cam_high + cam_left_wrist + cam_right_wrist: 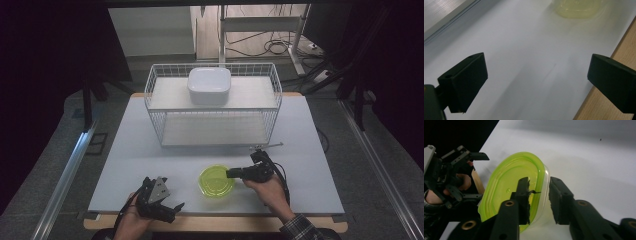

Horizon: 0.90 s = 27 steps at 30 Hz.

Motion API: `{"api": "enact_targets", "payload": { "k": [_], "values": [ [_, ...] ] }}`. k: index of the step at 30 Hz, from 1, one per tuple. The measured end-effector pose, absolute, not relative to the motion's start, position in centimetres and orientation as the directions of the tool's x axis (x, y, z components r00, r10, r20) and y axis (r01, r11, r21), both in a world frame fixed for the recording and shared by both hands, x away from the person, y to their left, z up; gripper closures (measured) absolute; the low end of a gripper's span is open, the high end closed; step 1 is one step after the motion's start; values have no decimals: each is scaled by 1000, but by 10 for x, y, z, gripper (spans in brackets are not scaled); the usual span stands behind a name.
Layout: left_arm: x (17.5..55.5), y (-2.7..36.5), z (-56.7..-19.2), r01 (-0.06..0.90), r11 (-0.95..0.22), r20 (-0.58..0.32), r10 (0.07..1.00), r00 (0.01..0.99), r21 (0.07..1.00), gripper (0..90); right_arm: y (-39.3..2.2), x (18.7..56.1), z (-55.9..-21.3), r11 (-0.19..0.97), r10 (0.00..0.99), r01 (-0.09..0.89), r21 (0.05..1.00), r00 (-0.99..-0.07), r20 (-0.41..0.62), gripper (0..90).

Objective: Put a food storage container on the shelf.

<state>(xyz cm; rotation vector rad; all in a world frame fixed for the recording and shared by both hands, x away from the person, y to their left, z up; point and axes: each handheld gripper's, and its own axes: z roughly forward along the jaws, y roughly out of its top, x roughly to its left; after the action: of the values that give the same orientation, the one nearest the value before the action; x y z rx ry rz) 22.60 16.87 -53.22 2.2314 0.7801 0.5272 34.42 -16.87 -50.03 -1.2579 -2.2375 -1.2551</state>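
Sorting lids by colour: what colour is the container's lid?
Yellow-green lid; clearest in the right gripper view.

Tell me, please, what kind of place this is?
Probably a lab or workshop set up for recording, not a home. A plain white table stands among metal frames, loose cables lie on the floor behind, and dark curtains hang at the sides.

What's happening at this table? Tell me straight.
A person holds tongs in each hand. The right tongs straddle the rim of a round yellow-green plastic container, one jaw inside and one outside, not yet clearly clamped. The left tongs wait open at the table's near edge.
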Motion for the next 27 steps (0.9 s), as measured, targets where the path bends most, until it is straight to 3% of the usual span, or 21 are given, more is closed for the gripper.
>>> {"api": "enact_targets", "payload": {
  "k": [7,27],
  "values": [
    [226,168,-533,374,-576,143,660,738,727,28,-170,346,-501,234,508,830,506,-548,665,812],
    [226,170,-531,380,-565,140,671,728,732,27,-179,348,-479,154,451,829,538,-543,708,818]
  ]
}}
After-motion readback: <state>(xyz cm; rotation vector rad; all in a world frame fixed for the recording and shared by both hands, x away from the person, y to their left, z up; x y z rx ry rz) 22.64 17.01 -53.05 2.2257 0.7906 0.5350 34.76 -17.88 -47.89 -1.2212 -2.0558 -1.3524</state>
